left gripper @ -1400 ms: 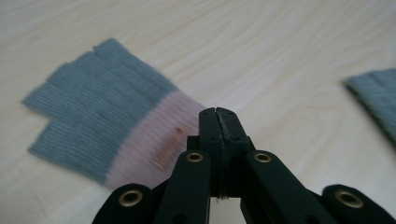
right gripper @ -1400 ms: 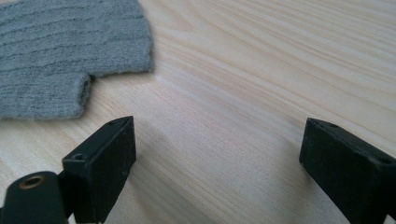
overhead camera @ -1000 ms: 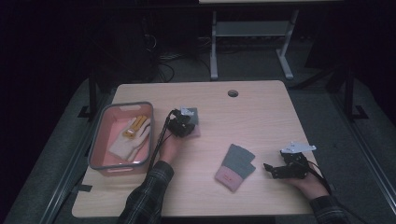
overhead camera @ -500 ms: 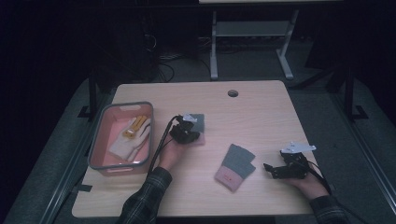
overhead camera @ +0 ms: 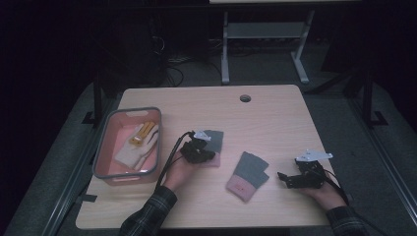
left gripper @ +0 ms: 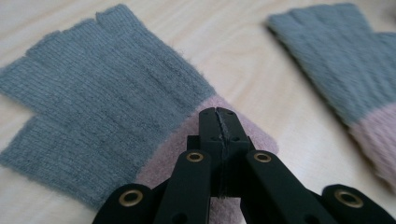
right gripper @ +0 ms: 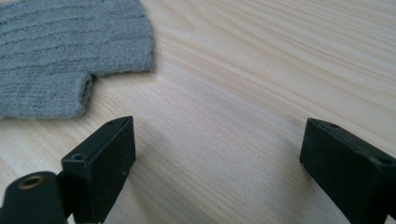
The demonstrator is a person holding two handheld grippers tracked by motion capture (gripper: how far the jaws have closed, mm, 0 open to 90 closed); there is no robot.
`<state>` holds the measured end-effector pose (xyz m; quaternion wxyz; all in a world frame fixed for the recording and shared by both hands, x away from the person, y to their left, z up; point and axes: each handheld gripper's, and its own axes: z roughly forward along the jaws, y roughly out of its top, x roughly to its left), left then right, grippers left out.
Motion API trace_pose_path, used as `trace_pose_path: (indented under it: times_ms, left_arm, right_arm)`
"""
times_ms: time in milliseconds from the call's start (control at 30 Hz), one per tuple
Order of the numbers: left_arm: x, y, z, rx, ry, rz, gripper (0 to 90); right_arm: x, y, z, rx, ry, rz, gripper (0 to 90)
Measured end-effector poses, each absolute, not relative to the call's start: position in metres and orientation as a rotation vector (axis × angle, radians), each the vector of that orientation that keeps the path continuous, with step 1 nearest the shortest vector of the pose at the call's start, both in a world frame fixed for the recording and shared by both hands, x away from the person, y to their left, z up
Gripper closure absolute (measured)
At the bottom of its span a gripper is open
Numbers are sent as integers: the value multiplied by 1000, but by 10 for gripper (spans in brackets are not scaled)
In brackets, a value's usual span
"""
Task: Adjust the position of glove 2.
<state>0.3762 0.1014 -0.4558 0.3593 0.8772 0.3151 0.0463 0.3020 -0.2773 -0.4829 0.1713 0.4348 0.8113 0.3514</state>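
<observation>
Your left gripper jaws are clenched on the glove's pink cuff; the thin pinch may slip, while your right gripper sits released

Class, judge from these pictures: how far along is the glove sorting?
Apparently done: a white glove lies in the pink basket. In hand: the shut left tool sits at the pink cuff of the first grey glove. Left: the second grey glove lies untouched beside the open right tool.

Dim high view with black surroundings; gripper views bright, edges softly blurred.
</observation>
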Motion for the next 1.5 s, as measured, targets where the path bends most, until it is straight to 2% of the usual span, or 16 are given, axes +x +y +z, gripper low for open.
trace_pose_path:
  times_ms: [400,567,767,933,1033,1400,1500]
  left_arm:
    - [344,98,-454,2329,679,36,896]
    - [336,98,-450,2339,654,47,894]
    - [357,101,-438,2283,731,127,892]
    - [375,96,-445,2280,780,152,893]
    - [386,88,-459,2296,793,121,894]
    - [383,70,-460,2292,726,83,894]
    - [382,73,-455,2276,737,105,846]
  right_arm:
    - [302,-277,-483,1235,2303,998,100]
    - [302,-277,-483,1235,2303,998,100]
    - [302,-277,-483,1236,2303,998,100]
    - [302,-277,-483,1237,2303,998,100]
    - [302,-277,-483,1236,2303,998,100]
    - [302,-277,-483,1235,2303,998,100]
    - [302,-277,-483,1236,2303,998,100]
